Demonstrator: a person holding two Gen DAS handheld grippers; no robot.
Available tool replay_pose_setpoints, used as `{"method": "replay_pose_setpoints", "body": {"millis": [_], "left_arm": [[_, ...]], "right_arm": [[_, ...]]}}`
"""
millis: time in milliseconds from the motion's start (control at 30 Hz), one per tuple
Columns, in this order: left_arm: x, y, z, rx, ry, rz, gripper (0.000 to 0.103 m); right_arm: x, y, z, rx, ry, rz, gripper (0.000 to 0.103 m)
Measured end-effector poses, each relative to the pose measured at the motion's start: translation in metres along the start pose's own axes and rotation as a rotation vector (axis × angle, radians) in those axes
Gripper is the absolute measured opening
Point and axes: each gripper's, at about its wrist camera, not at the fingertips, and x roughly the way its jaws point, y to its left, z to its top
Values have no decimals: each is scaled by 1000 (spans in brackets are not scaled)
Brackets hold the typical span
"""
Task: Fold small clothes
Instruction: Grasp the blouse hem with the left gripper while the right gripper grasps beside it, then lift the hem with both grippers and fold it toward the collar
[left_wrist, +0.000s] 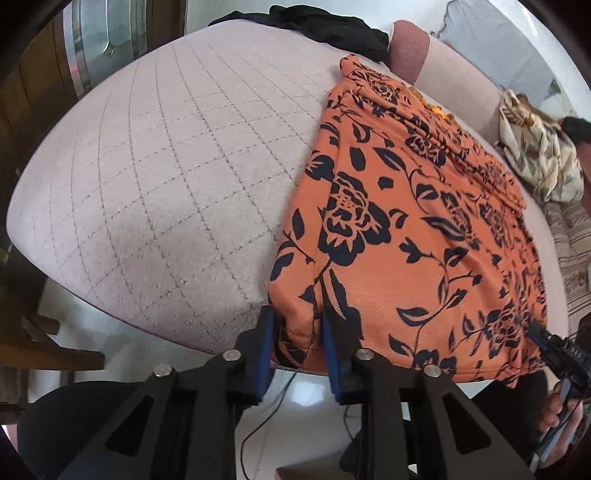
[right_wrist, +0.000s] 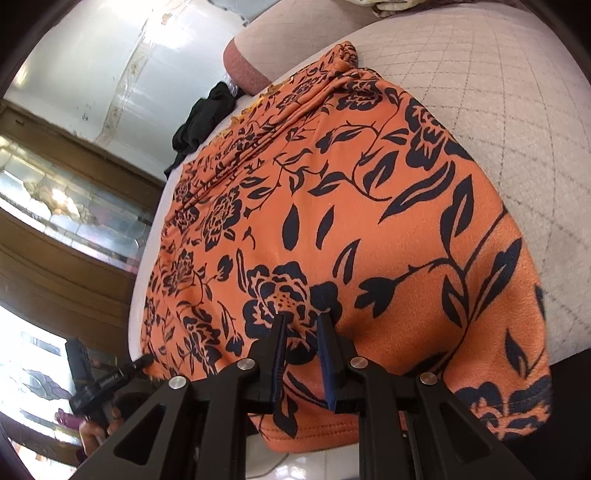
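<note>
Both wrist views look close along their fingers from the near edge, sharing the orange floral garment (left_wrist: 406, 221).
</note>
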Motion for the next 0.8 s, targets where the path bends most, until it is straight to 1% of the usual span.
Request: {"method": "replay_pose_setpoints", "body": {"millis": [67, 133, 167, 200, 233, 267, 300, 333, 367, 433, 467, 533, 567, 600, 633, 700, 767, 800], "left_arm": [[-1, -1, 0, 11, 3, 6, 23], [-1, -1, 0, 14, 9, 18, 24], [0, -1, 1, 13, 12, 23, 27], [0, -2, 3, 18, 16, 37, 37], [0, -4, 4, 25, 16, 55, 45], [0, -5, 5, 34, 11, 76, 61], [-3, -6, 6, 46, -6, 103, 65], [-4, -7, 7, 57, -21, 116, 65], [-5, -8, 8, 68, -25, 120, 65], [-3, -10, 12, 66, -16, 115, 65], [-1, -10, 13, 61, -7, 111, 65], [2, -8, 14, 46, 9, 87, 53], [5, -8, 14, 43, 22, 77, 34], [6, -6, 11, 43, 34, 76, 26], [7, -5, 10, 42, 37, 77, 23], [5, -4, 8, 39, 31, 77, 23], [5, -5, 9, 46, 33, 81, 23], [5, -5, 9, 48, 35, 84, 24]], "right_arm": [[-6, -1, 3, -5, 8, -3, 20], [-15, -4, 7, 6, -8, 5, 20], [-20, -6, 8, 10, -17, 2, 20], [-27, -9, 12, 17, -27, -14, 21], [-31, -11, 14, 23, -31, -27, 25], [-37, -16, 17, 38, -35, -43, 38], [-42, -20, 19, 53, -37, -48, 51], [-50, -25, 20, 77, -45, -47, 79], [-56, -30, 21, 92, -66, -41, 82], [-65, -34, 19, 93, -83, -32, 82], [-66, -35, 19, 91, -77, -47, 82], [-70, -38, 18, 93, -84, -105, 81], [-74, -41, 18, 97, -103, -118, 81], [-77, -43, 19, 103, -117, -115, 80], [-79, -47, 20, 110, -117, -115, 80], [-81, -55, 23, 125, -94, -154, 77], [-79, -62, 23, 131, -64, -173, 65], [-75, -66, 22, 143, -37, -170, 62]]}}
